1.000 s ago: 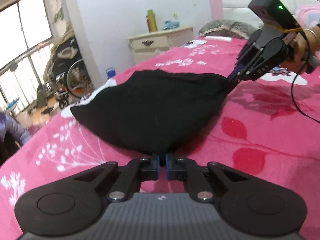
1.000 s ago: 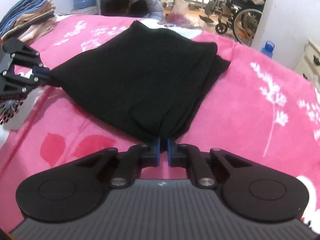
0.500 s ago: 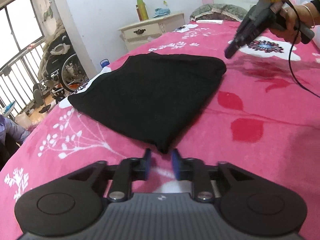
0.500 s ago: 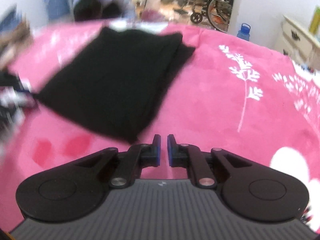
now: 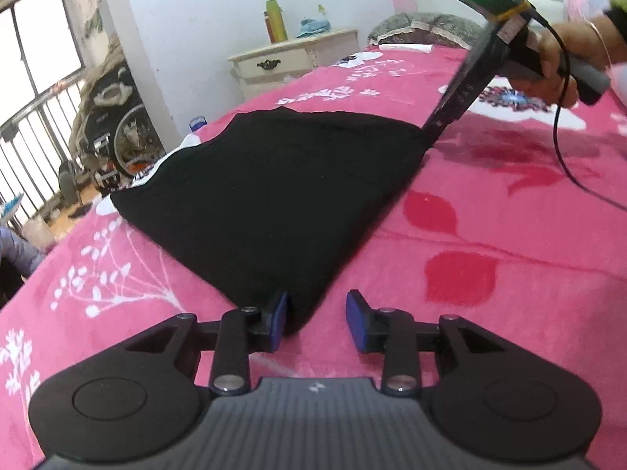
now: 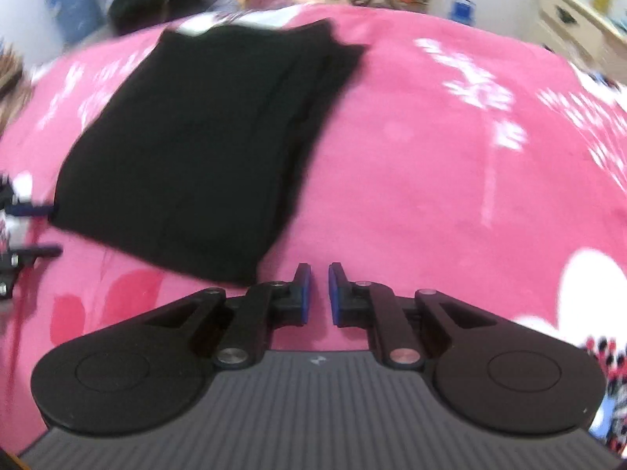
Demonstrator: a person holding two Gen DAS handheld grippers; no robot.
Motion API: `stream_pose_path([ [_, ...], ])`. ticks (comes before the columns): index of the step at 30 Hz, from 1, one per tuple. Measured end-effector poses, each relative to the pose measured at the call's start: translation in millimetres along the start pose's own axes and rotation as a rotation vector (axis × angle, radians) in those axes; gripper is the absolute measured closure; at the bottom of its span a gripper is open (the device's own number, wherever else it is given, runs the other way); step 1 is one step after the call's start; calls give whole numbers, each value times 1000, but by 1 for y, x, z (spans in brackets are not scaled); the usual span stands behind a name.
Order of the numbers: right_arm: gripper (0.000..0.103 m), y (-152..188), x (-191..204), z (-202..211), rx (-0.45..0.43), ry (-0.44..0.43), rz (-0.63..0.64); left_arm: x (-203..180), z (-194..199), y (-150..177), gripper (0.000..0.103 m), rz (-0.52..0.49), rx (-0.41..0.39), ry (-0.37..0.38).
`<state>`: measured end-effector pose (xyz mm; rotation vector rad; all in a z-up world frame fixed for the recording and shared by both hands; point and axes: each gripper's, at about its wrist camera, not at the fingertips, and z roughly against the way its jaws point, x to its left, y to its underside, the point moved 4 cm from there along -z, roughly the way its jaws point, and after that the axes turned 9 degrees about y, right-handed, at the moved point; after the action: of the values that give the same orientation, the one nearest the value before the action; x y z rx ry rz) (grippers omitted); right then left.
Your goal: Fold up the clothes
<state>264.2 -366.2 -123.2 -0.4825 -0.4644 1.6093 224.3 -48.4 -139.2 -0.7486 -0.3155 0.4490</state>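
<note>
While the folded black garment [image 5: 274, 196] lies flat on the pink floral bedspread [image 5: 490, 235], my left gripper [image 5: 317, 319] stands wide apart around its near corner; my right gripper [image 6: 317, 293], narrowly parted, holds nothing beside it.

A cream wooden nightstand [image 5: 292, 63] with a dark drawer handle stands against the pale blue-white wall [image 5: 219, 8]. On top of it are a yellow-green bottle [image 5: 275, 20] and a small blue cloth heap [image 5: 313, 28]. Left of the nightstand, a blue-capped water bottle [image 5: 197, 123] sits on the floor, then a folded wheelchair [image 5: 121, 133] by a barred, daylit window [image 5: 37, 58]. Right of the nightstand lies a grey patterned pillow [image 5: 425, 28].
</note>
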Motion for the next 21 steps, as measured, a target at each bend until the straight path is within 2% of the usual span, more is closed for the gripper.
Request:
stream_pose_path([
  [2, 93, -8, -5, 13, -46, 8, -19, 3, 9, -2, 68, 10, -8, -3],
  [5, 93, -28, 7, 28, -129, -51, -15, 9, 24, -11, 65, 43, -56, 1],
  [7, 93, -38, 26, 24, -148, -96, 26, 12, 23, -19, 64, 57, -82, 1],
  [10, 93, -42, 48, -1, -118, -117, 87, 15, 0, -25, 64, 57, -61, -15],
  [13, 96, -38, 37, -26, -69, -59, 73, 20, -22, -15, 63, 88, -20, -29],
  [14, 93, -38, 29, -29, -64, -44, 51, 20, -22, -12, 63, 97, -30, -26],
  [15, 87, -40, 20, -27, -73, -35, 15, 21, -19, -13, 63, 103, -36, -20],
  [18, 85, -49, 4, -17, -114, -21, -48, 24, -9, -18, 63, 118, -64, -4],
  [21, 85, -60, 17, -13, -152, -86, -27, 30, -4, -27, 62, 138, -105, 10],
])
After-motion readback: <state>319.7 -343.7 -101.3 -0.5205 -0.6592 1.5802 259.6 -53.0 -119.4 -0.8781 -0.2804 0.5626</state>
